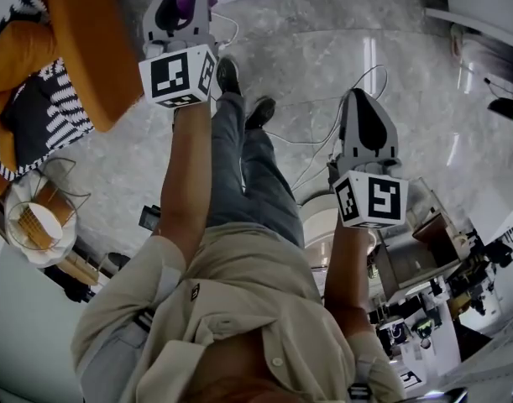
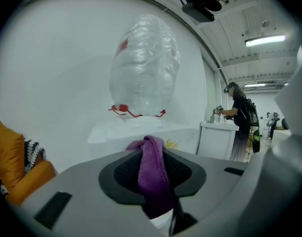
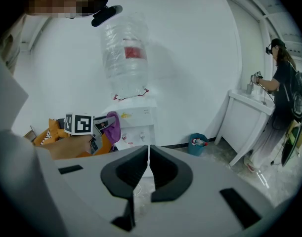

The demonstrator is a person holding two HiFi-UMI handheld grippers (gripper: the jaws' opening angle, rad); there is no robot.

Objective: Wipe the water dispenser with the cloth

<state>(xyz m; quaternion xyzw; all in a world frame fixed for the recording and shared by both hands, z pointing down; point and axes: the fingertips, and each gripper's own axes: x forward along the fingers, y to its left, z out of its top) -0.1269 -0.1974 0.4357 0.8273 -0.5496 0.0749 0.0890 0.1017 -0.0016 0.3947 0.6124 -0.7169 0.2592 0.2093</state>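
— What's nearest?

— The left gripper point(image 2: 155, 201), with its jaws clamped on a purple cloth point(image 2: 151, 169). The cloth stands up between them in a folded bunch.

— And the other one?

— The right gripper point(image 3: 149, 174) has its jaws closed together with nothing between them. In the head view it hangs lower and further back than the left one, over the grey marble floor point(image 1: 323, 49).

— Where is the water dispenser?

— Just ahead of the cloth. The water dispenser point(image 3: 136, 125) is white and stands against a white wall point(image 2: 57, 58). In the right gripper view the cloth is up at the dispenser's left front edge, near its top. I can't tell whether the two touch.

— What's on top of it?

— A clear bottle point(image 2: 143, 68), neck down, with a red label.

— Anything beside it?

— An orange armchair point(image 1: 84, 44) to its left, with a striped cushion point(image 1: 59, 99).

— And further off?

— A small teal bin point(image 3: 196, 143) by the wall, then a white counter point(image 3: 247, 110), where a person point(image 3: 283, 98) in dark clothes stands.
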